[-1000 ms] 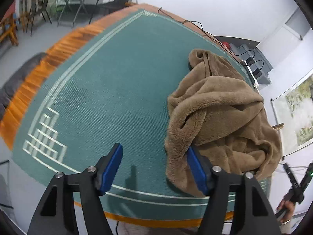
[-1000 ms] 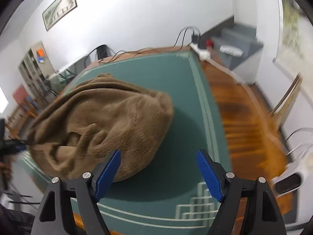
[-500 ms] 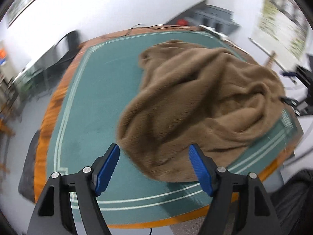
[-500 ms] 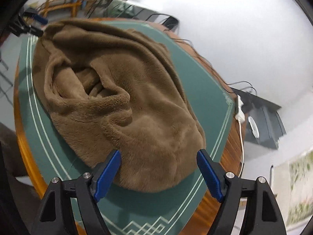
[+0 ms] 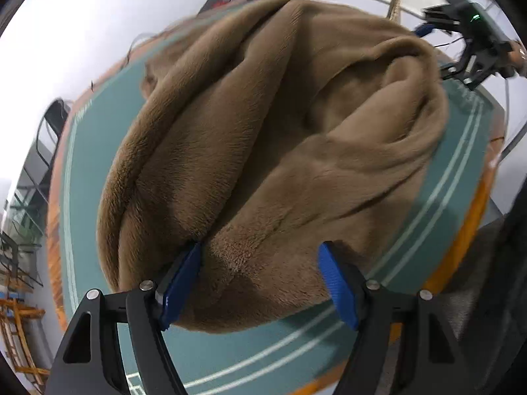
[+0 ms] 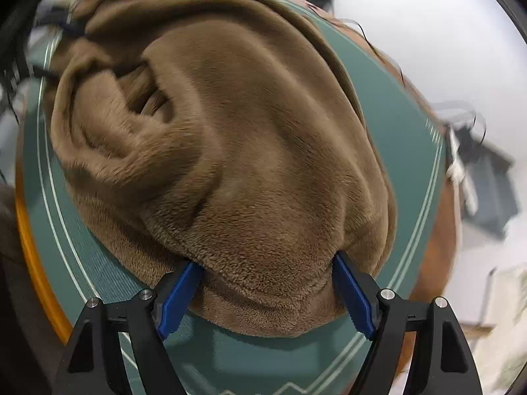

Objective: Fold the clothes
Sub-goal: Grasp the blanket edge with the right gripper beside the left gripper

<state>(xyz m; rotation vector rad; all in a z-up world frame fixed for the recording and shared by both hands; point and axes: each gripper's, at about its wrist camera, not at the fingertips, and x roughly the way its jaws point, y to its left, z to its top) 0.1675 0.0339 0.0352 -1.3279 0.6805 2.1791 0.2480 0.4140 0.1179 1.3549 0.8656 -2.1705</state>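
Here, in the left wrist view, the brown fleece garment lies bunched on the green table mat, its near hem reachable. The left gripper stands wide, fleece bulging between its blue pads, unclamped. In the right wrist view, the right gripper likewise gapes wide around the near edge, both pads brushing pile, probably readying a pinch.

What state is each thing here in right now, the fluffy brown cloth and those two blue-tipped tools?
Brown fleece garment: crumpled in a heap on the green table mat, not folded.
Left tool: open, a bulge of fleece between its fingers.
Right tool: open, straddling the garment's near edge.
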